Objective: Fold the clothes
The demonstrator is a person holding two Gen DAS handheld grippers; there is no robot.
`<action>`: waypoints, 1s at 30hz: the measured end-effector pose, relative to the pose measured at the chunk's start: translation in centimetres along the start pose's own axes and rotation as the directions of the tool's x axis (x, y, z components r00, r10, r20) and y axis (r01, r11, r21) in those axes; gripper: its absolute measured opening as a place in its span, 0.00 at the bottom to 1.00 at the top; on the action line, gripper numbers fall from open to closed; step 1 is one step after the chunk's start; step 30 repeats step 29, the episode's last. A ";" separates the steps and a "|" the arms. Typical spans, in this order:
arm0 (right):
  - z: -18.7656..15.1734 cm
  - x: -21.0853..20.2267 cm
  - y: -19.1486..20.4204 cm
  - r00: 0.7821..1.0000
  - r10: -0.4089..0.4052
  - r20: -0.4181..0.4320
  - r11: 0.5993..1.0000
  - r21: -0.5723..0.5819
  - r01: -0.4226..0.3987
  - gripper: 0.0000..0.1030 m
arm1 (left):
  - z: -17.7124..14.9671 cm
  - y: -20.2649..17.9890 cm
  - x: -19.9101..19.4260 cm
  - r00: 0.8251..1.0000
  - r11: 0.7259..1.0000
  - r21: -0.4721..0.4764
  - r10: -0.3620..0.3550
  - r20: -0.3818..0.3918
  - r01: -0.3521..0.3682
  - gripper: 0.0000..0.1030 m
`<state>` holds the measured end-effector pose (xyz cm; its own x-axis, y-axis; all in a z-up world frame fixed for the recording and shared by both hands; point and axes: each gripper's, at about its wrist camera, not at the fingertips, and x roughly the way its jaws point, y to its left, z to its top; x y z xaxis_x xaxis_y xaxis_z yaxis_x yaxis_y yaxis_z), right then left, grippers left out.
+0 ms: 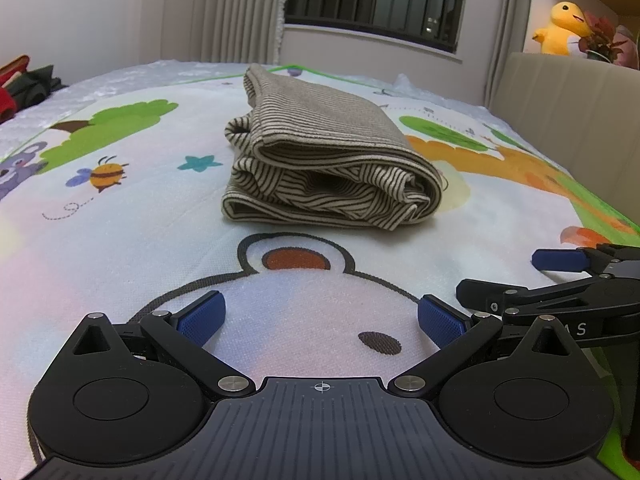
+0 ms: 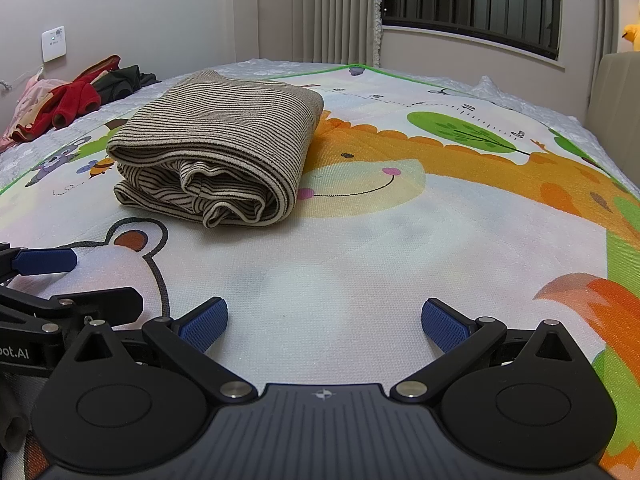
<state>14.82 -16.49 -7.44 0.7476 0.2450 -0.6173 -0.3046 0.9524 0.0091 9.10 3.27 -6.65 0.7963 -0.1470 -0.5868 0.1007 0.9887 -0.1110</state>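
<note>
A beige garment with thin dark stripes point(image 1: 320, 160) lies folded into a thick bundle on the cartoon-printed mat point(image 1: 132, 240). In the right wrist view the same striped garment point(image 2: 216, 148) sits left of centre on the mat point(image 2: 380, 248). My left gripper point(image 1: 322, 320) is open and empty, low over the mat a short way in front of the bundle. My right gripper point(image 2: 324, 322) is open and empty too, beside the left one and further right of the bundle. Each gripper shows at the edge of the other's view, the right gripper point(image 1: 568, 276) and the left gripper point(image 2: 48, 276).
A pile of red, dark and pink clothes point(image 2: 68, 96) lies at the bed's far left edge. A beige headboard point(image 1: 568, 108) runs along the right side, with a yellow plush toy point(image 1: 560, 28) behind it. Curtains and a barred window point(image 1: 372, 0) stand beyond the bed.
</note>
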 end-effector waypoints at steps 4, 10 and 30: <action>0.0 0.0 0.0 1.000 0.000 0.000 1.000 0.000 0.000 1.00 | 0.0 -0.2 0.0 1.000 1.000 0.012 0.010 -0.004 -0.010 1.00; 0.0 0.0 0.0 1.000 0.000 0.000 1.000 0.000 0.000 1.00 | 0.0 -0.3 0.2 1.000 1.000 0.015 0.012 -0.017 -0.012 1.00; -0.1 0.0 0.3 1.000 -0.014 0.004 1.000 -0.015 0.014 1.00 | 0.1 -0.6 0.3 0.999 0.998 0.053 0.017 -0.040 -0.015 1.00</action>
